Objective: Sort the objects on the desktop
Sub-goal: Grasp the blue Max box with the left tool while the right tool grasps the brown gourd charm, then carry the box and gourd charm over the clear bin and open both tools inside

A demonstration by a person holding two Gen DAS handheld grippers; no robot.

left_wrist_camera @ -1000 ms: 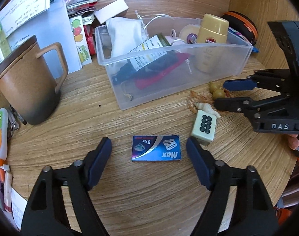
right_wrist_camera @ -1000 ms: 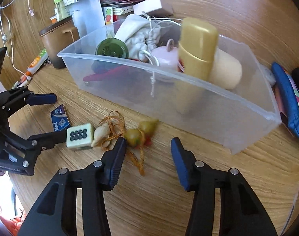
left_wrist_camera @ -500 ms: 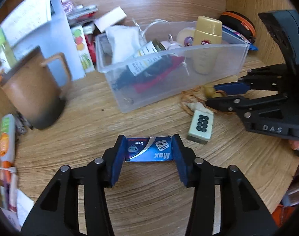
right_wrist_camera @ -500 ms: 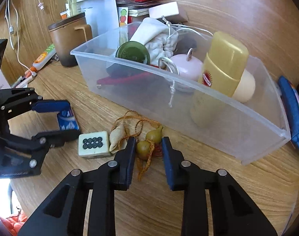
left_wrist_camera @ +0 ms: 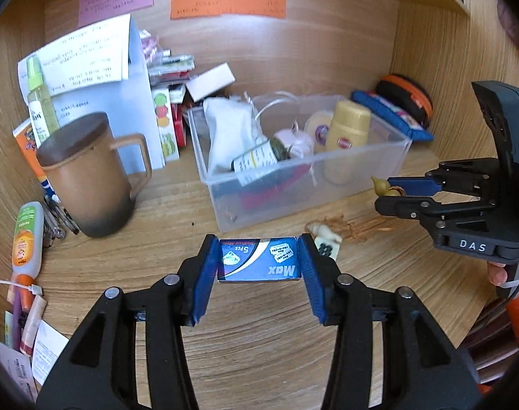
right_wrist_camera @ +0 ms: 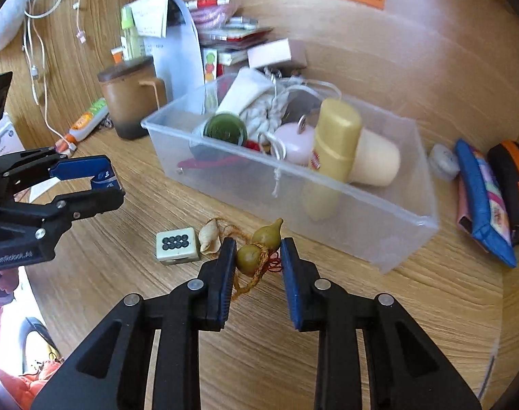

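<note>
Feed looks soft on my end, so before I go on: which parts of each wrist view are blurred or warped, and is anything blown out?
Left wrist view: blue blade box in the left gripper is sharp; the shell and cord beside it smear; fisheye bows the desk. Right wrist view: gourd charm in the right gripper is crisp; the clear bin edges are soft; lower-left corner is blown out.

Black tool (left_wrist_camera: 258, 266), blue pads (left_wrist_camera: 205, 270)
</note>
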